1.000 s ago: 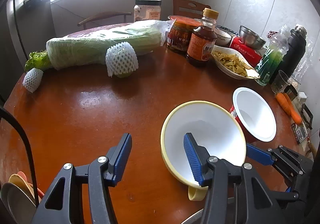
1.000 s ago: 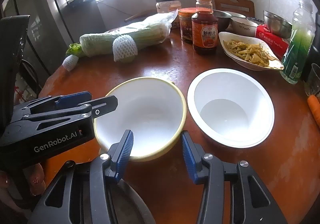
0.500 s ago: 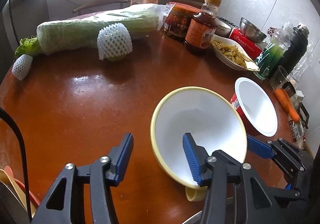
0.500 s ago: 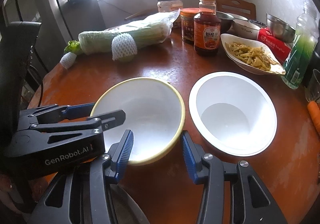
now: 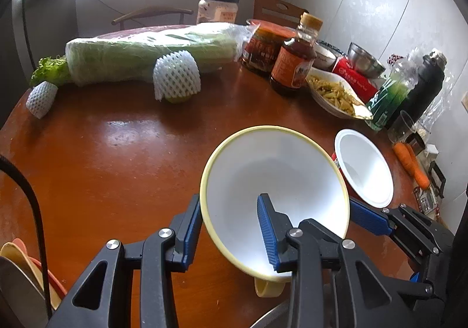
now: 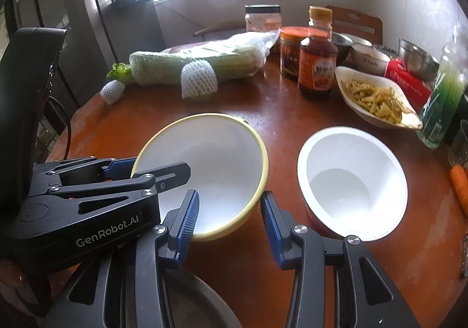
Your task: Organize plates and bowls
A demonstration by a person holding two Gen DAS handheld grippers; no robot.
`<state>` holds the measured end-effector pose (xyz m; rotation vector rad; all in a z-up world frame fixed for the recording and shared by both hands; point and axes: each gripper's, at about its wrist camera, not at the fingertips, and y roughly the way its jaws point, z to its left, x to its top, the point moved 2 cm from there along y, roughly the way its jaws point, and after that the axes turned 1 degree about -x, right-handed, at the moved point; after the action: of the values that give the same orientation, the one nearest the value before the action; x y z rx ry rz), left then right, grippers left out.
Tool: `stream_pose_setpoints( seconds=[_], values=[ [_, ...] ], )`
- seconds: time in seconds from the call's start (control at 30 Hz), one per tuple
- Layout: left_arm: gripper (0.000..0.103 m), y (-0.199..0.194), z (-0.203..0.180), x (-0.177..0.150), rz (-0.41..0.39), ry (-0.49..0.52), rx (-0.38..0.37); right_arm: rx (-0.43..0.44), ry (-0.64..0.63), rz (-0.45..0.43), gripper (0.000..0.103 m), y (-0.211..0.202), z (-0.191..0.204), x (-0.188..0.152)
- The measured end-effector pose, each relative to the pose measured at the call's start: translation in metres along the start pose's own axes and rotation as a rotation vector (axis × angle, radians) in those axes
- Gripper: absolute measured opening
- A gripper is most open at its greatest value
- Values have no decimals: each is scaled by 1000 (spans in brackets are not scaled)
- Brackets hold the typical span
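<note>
The yellow-rimmed bowl (image 5: 275,199) is sitting tilted above the brown round table (image 5: 117,170), near its front edge, its mouth facing up and toward the far side. It is tilting because the left gripper (image 5: 231,228) is straddling its near-left wall: one blue pad is lying inside the white hollow, the other is pressing at the outside of the rim. The jaws are partly drawn together, and judging by the tilt they are pinching the wall, though whether the grip is firm cannot be told. A yellow foot is showing under the bowl's near edge, so the bowl is probably being tipped or lifted for stacking.

Just right of it, the white bowl with the red outside (image 6: 352,181) is standing upright on the table, close to but apart from the yellow one; it looks like the likely place for nesting.

The right gripper (image 6: 231,217) is hovering near the front edge with its jaws wide apart, holding nothing; the yellow rim is lying between its fingertips without touching either, perhaps ready to steady it.

Farther back, the wrapped cabbage (image 5: 152,53), a sauce bottle (image 5: 295,65) and a dish of food (image 5: 336,94) are crowding the far side, leaving the near half free for working.
</note>
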<state>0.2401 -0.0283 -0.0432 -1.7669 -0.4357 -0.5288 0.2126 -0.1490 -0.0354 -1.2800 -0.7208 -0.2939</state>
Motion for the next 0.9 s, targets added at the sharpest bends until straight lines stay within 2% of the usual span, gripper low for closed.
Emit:
stream_pose_setpoints(
  seconds=[0.5, 0.9],
  values=[
    [38, -43, 2, 1, -79, -8, 10, 11, -58, -70, 46, -26, 18, 11],
    [38, -66, -8, -8, -118, 7, 25, 21, -75, -104, 46, -48, 23, 3]
  ],
)
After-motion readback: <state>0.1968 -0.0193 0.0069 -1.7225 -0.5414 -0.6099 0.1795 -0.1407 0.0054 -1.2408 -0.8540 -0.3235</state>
